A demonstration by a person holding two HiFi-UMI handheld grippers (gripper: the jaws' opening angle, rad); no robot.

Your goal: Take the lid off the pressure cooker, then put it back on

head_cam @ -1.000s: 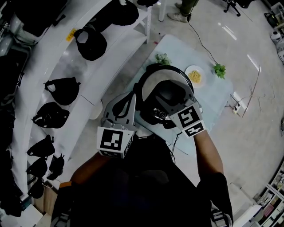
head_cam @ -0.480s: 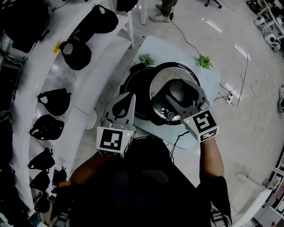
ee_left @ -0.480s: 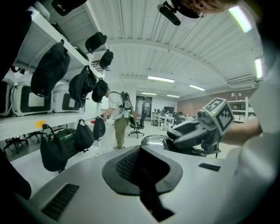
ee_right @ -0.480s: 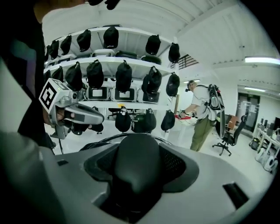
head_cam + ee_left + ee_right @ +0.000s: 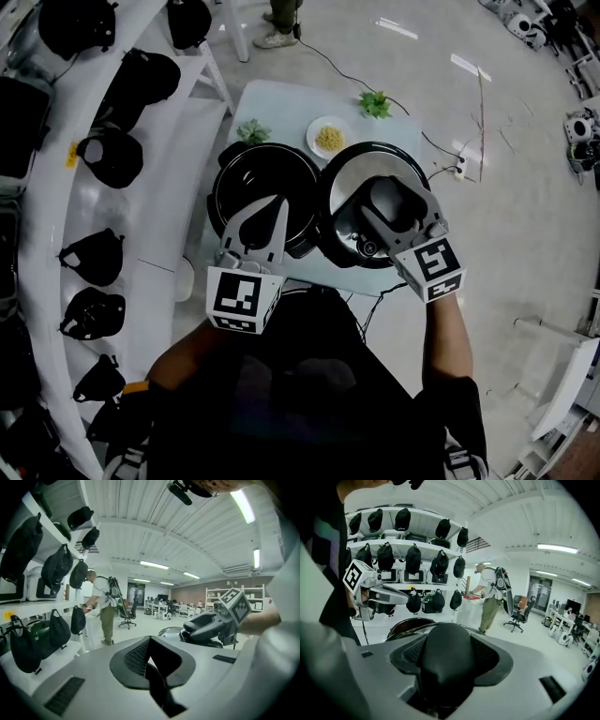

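The black pressure cooker pot (image 5: 246, 183) stands open on the pale table (image 5: 281, 103). Its lid (image 5: 342, 202), silver with a black rim, hangs to the right of the pot, partly past the table's front edge. My right gripper (image 5: 389, 202) is shut on the lid's black handle (image 5: 447, 663), which fills the space between the jaws in the right gripper view. My left gripper (image 5: 274, 208) is over the pot's front rim with its jaws together and nothing between them (image 5: 148, 660). From the left gripper view I see the right gripper (image 5: 211, 625) above the lid (image 5: 171, 631).
A small plate of yellow food (image 5: 329, 137) and two green sprigs (image 5: 376, 103) (image 5: 251, 131) lie at the table's far side. White shelves with black bags (image 5: 112, 155) run along the left. A person with a backpack (image 5: 490, 597) stands beyond the table. Cables (image 5: 441, 150) trail on the floor.
The lid has moved from on top of the pot to the right, clear of it, carried by my right gripper. The pot's inside now shows. My left gripper stays shut by the pot.
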